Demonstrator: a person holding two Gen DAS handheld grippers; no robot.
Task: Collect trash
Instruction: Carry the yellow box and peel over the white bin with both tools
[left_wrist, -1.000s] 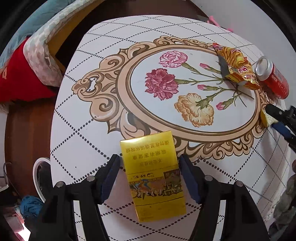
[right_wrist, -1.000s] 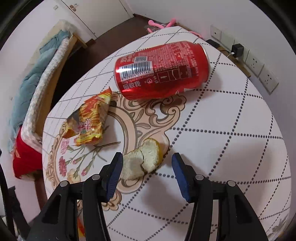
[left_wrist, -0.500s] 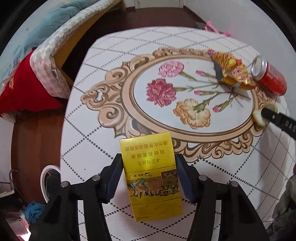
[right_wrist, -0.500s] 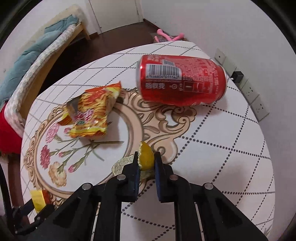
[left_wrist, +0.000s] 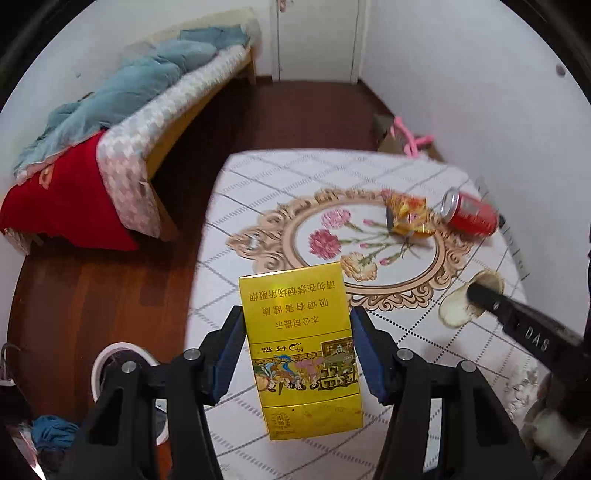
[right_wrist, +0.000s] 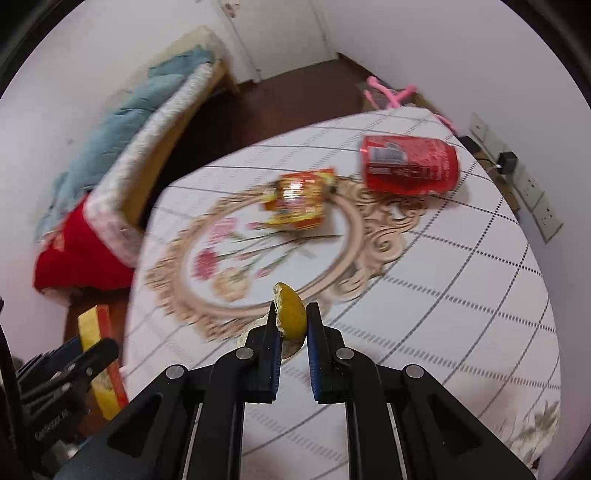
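Note:
My left gripper (left_wrist: 295, 336) is shut on a yellow cigarette box (left_wrist: 299, 347), held above the near left part of the round table (left_wrist: 258, 177). The box (right_wrist: 96, 350) and left gripper (right_wrist: 79, 354) also show at the left edge of the right wrist view. My right gripper (right_wrist: 291, 317) is shut on a piece of yellow fruit peel (right_wrist: 291, 314), lifted off the table. In the left wrist view that peel (left_wrist: 461, 306) hangs pale side out from the right gripper (left_wrist: 476, 291). A crumpled snack wrapper (left_wrist: 406, 214) (right_wrist: 299, 203) and a red can (left_wrist: 469, 216) (right_wrist: 410, 164) lie on the far part of the table.
A bed (left_wrist: 122, 129) with blue and red covers stands left of the table, across dark wooden floor (left_wrist: 280, 118). A white round bin rim (left_wrist: 110, 354) sits on the floor under my left gripper. Wall sockets (right_wrist: 532, 192) and a pink object (right_wrist: 388, 94) are beyond the table.
Both grippers have risen from the table, the left with the box. The right gripper closed on the peel and lifted it. Both views now show more of the room.

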